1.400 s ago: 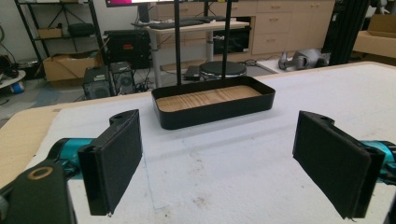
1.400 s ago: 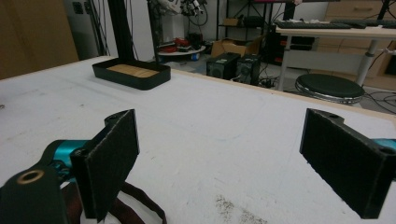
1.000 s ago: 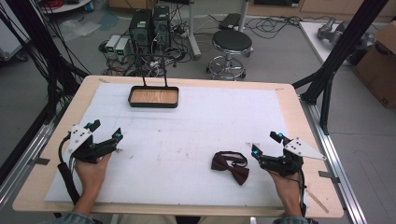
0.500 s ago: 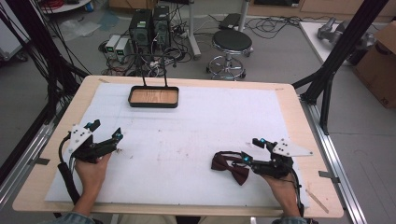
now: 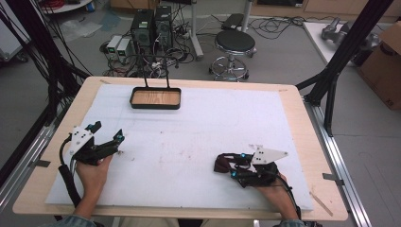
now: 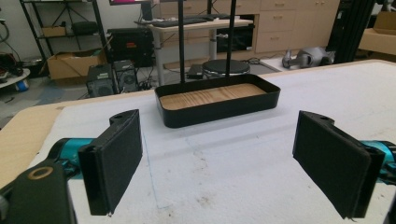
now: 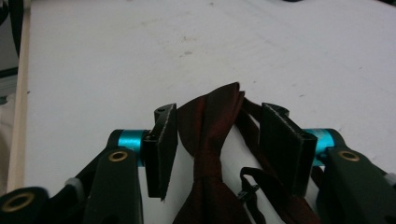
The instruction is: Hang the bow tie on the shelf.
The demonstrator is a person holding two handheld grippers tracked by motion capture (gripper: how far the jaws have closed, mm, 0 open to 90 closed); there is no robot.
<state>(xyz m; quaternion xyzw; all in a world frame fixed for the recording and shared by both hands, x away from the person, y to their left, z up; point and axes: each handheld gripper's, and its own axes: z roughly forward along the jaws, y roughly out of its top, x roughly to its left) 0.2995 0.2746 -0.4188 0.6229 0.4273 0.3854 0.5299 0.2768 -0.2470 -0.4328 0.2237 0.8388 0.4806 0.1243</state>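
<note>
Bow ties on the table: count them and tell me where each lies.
1. The dark red bow tie lies on the white mat near the table's right front, between the open jaws of the right gripper, not yet clamped.

The left hand (image 5: 92, 172) comes in over the bench's near edge by its left corner, holding the left gripper (image 5: 109, 133) with its 2 jaws spread wide, aimed toward the far edge. The right hand (image 5: 272, 187) enters near the near right corner; the right gripper (image 5: 231, 164) points toward the bench's left, jaws parted on either side of dark red cloth, not clamped.
</note>
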